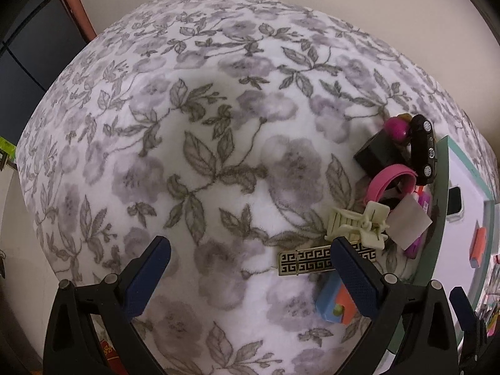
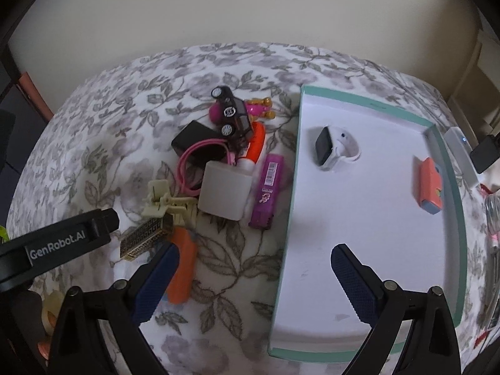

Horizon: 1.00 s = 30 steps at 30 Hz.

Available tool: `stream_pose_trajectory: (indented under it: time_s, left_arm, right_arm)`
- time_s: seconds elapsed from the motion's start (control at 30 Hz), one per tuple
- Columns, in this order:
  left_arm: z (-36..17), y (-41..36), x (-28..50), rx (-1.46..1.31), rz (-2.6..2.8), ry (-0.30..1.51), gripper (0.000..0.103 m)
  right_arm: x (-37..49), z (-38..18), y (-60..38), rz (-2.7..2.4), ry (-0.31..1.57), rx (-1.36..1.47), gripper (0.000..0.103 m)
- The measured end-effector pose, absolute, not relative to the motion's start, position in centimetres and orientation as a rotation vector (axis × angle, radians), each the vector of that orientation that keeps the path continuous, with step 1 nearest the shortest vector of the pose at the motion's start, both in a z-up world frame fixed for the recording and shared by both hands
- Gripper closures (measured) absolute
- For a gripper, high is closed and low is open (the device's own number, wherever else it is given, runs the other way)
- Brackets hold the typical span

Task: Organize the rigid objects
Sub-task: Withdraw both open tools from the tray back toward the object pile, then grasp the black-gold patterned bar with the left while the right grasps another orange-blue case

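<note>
Blue-padded left claw (image 1: pixel 250 261) hovers spread wide, empty, over a floral blanket (image 1: pixel 193 131). Its right finger partly hides a patterned gold clip (image 1: pixel 307 259). Right claw (image 2: pixel 253 262), also spread and empty, straddles the edge of a teal-rimmed box (image 2: pixel 453 218) holding a smartwatch (image 2: pixel 331 148); cluttered toys (image 2: pixel 231 156) lie beside it.

We note a white tray with teal rim (image 2: pixel 450 168) holding a white smartwatch (image 2: pixel 331 148) and orange eraser (image 2: pixel 430 184). Beside it: toy car (image 2: pixel 232 115), cream hair clip (image 2: pixel 165 203), purple bar (image 2: pixel 268 193).
</note>
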<state>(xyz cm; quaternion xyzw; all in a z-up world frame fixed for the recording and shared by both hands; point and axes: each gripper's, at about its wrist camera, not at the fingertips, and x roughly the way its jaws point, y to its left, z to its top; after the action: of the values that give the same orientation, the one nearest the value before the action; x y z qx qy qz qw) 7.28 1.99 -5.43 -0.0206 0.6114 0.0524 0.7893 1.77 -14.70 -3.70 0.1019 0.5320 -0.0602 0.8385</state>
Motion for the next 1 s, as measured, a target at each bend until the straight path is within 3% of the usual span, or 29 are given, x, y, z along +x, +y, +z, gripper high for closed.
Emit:
stream_pose_trajectory:
  time_s: [0.47,0.8,0.87,0.93,1.0]
  left_arm:
    - [-7.0,0.0,8.1,-0.195,-0.077,1.39,0.001]
    - [-8.4,-3.2,8.9,-0.138,-0.124,1.403,0.001]
    - [-8.4,-3.3,8.9,-0.138,-0.122,1.396,0.007]
    - [-8.3,-3.4,8.9,-0.142,-0.127,1.393,0.023]
    - [-8.3,-3.6,9.0,-0.15,-0.139,1.398,0.027]
  right_arm:
    - [1.8,-4.2,-17.2,-0.172,1.129,0.282,0.004]
    - [1.9,-4.4,-17.7,-0.183,1.129,0.281,0.004]
    - [1.9,-4.4,-17.7,-0.184,1.128,0.279,0.004]
    - [1.9,-4.4,-17.7,-0.183,1.129,0.279,0.004]
    - [1.8,-4.4,-17.7,-0.184,1.128,0.278,0.004]
